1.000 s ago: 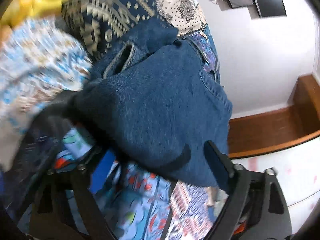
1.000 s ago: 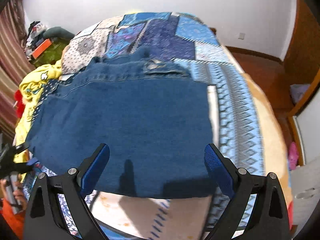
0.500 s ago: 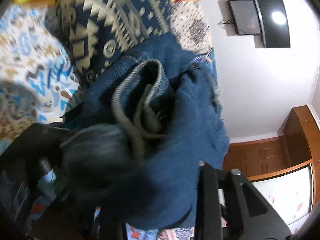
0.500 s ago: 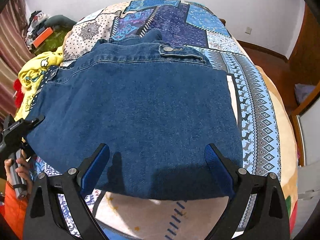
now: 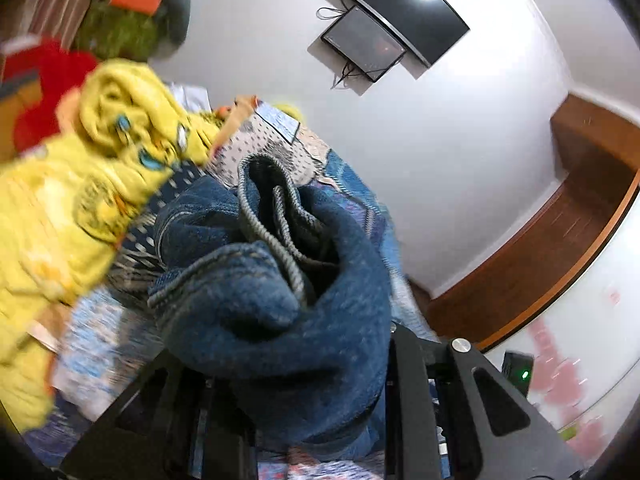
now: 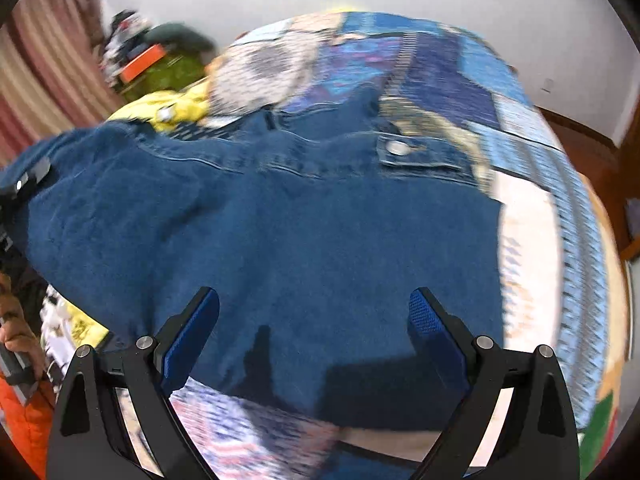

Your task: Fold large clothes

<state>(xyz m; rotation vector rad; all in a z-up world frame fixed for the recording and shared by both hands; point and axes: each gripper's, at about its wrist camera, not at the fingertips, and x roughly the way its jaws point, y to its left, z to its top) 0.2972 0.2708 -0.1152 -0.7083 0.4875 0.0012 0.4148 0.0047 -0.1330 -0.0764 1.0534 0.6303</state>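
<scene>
Denim jacket [image 6: 280, 248] lies spread over the patchwork bed [image 6: 532, 160]. My left gripper [image 5: 304, 384] is clamped on its bunched edge near the bed's left side; my right gripper [image 6: 314, 320] hovers above it, fingers apart.

Bright indoor lighting glaring off the wall screen [image 5: 416, 8]; blurring throughout (motion smear, worst leftward); bending edges, vignetting corners; casting shadows onto denim [image 6: 280, 264].

The denim garment [image 6: 280, 248] covers the bed's [image 6: 532, 264] middle. Along the bed's right edge the quilt lies bare; a yellow garment [image 6: 176, 106] crowds the far-left corner.
</scene>
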